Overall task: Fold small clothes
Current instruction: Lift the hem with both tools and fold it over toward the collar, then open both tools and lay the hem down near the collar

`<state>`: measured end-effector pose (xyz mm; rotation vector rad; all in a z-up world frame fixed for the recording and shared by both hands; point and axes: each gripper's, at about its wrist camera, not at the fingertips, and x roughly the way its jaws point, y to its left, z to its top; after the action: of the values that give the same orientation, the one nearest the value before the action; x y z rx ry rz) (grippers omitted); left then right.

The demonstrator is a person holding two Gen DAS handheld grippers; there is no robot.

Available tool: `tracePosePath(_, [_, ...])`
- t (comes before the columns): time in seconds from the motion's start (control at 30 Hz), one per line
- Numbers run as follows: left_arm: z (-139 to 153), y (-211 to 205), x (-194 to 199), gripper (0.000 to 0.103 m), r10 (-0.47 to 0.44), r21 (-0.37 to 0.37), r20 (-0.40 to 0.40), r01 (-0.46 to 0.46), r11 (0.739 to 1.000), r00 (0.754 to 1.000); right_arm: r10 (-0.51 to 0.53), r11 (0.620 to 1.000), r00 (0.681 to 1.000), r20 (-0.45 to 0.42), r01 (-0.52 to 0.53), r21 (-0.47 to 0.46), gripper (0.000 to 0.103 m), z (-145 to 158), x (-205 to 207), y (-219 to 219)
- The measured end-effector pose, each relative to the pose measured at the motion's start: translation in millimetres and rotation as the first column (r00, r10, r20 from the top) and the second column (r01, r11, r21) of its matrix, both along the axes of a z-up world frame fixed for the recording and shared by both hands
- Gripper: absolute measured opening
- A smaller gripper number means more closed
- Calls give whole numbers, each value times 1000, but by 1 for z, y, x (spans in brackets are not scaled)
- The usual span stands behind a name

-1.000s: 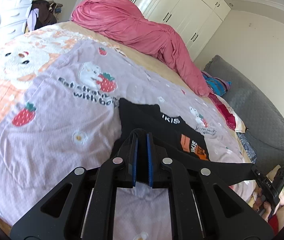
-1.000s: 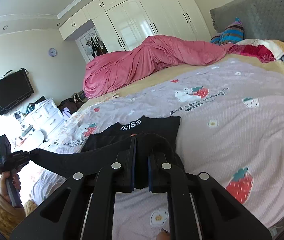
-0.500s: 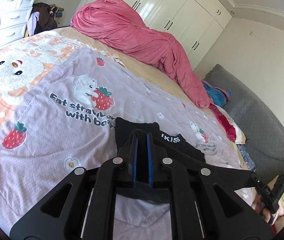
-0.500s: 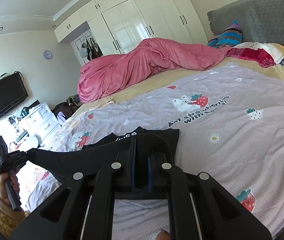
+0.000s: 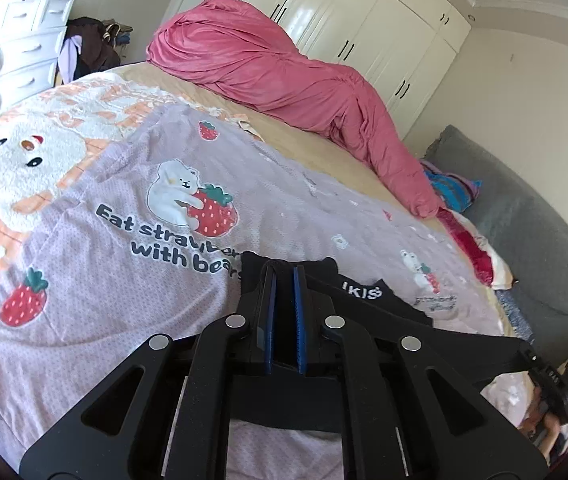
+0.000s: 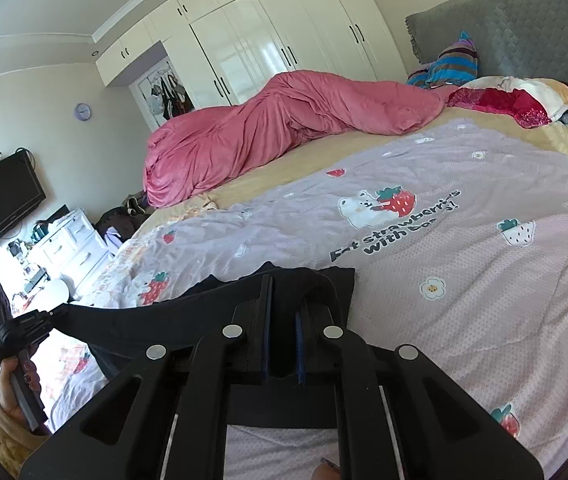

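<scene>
A small black t-shirt (image 5: 367, 296) with white lettering lies on the lilac strawberry blanket (image 5: 124, 280), its near hem lifted and stretched taut between both grippers. My left gripper (image 5: 283, 276) is shut on the left corner of the hem. My right gripper (image 6: 284, 284) is shut on the right corner of the t-shirt (image 6: 212, 312). The right gripper also shows at the far right of the left wrist view (image 5: 539, 364), and the left gripper at the far left of the right wrist view (image 6: 40, 318). The shirt's far part rests on the blanket.
A rolled pink duvet (image 5: 284, 68) lies across the far side of the bed. Pillows (image 6: 515, 100) and a grey headboard (image 6: 523, 28) are at the head end. White drawers (image 5: 24, 48) and a TV (image 6: 0, 196) stand beyond the foot end.
Both grippers have carried the taut hem forward over the shirt, away from me. More of the shirt's front, including its orange print, is now covered by the lifted part.
</scene>
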<state>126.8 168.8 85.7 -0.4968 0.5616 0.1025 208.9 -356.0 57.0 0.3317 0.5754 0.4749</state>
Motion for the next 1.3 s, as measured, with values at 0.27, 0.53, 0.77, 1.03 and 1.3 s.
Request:
tracePosePath(0.27, [-10,3,18,2,21,27,-29,-20,999,999,0,1000,1000,-19,0,-10,8,-8,23,8])
tracePosePath(0.53, [-26,2,35,3,36,37,-60,-34,999,998,-4,1000,998,-66,3,-18,9,-28,38,11])
tracePosePath(0.77, [-43,4,42,8,83,47,-94,-79,996,992,-19,998,994,-104,12,-62,13,-43,48,17])
tracePosePath(1.03, [-42,-9,30,15,59,139,-105,-44,989,993,-91,990,992,-89,80,-115,41,-55,37,11])
tracePosePath(1.3, [-50,-40,25,24,-17,197,-140,45,979,990,-28,983,998,-60,16,-184,41,-57,20,33])
